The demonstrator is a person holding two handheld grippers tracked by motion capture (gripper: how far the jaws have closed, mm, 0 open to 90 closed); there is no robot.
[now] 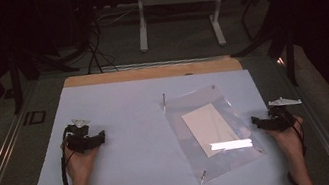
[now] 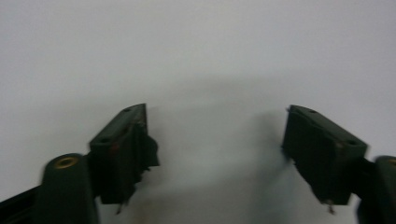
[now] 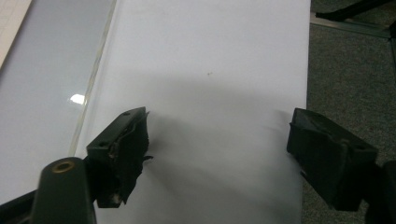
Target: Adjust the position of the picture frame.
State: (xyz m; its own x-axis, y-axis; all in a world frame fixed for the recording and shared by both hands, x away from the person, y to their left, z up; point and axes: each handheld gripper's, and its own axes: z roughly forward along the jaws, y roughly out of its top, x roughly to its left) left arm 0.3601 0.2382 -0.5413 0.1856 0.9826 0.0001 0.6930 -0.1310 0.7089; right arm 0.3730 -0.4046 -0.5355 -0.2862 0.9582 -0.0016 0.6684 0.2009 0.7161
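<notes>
Here both hands rest low; left hand-held gripper (image 1: 101, 136) and right hand-held gripper (image 1: 255, 121) gape.

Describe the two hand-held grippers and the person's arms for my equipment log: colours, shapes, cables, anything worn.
Both are black. The left hand-held gripper and right hand-held gripper each carry a grey three-cornered plate on top, two blocky dark jaws with worn pads, and a brass-coloured rivet. A black cable trails along each bare, sleeveless forearm.
</notes>
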